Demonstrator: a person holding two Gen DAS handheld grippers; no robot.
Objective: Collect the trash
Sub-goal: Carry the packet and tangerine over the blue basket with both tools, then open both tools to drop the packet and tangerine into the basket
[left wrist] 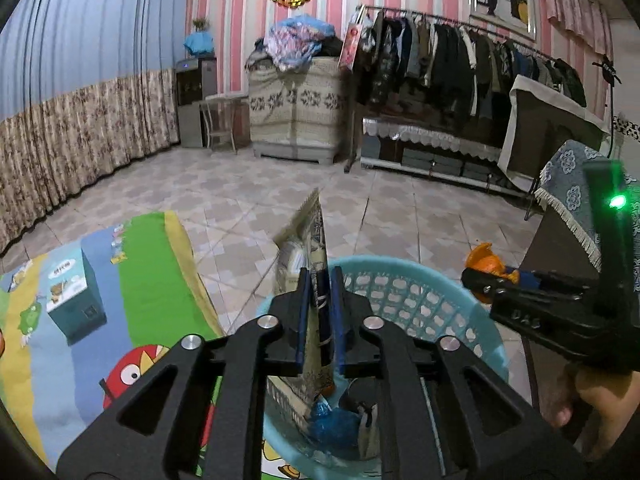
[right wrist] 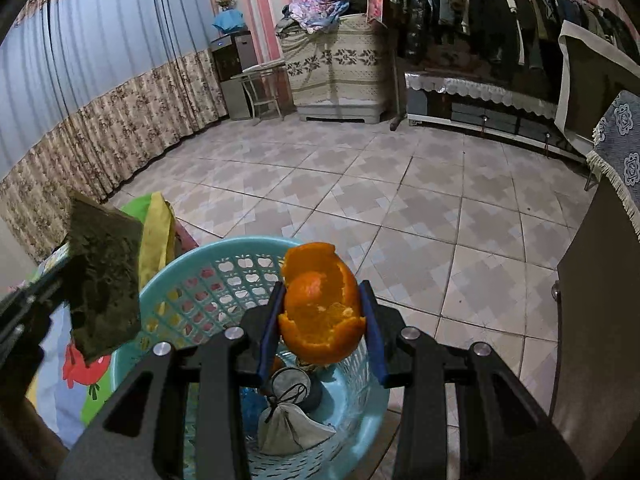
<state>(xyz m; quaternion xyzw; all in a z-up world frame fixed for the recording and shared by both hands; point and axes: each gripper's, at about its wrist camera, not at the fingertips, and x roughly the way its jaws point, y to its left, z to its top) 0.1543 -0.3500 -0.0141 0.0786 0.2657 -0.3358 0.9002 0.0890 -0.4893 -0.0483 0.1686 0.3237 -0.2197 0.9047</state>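
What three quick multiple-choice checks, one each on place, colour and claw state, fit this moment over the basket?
1. Where is the orange peel?
A. on the floor
B. between the right claw's pads above the basket
C. on the mat

2. What colour is the basket?
A. light blue
B. red
C. black

3. What sits between the left claw's pads?
A. nothing
B. an orange
C. a flat printed wrapper

Answers: 1 B, the peel sits between the blue pads over the rim. 2 A, the lattice wall is light blue. 3 C, the wrapper stands upright between them.

Left gripper (left wrist: 320,300) around a flat wrapper (left wrist: 310,248), above turquoise basket (left wrist: 420,296), cartoon mat (left wrist: 140,280) beside
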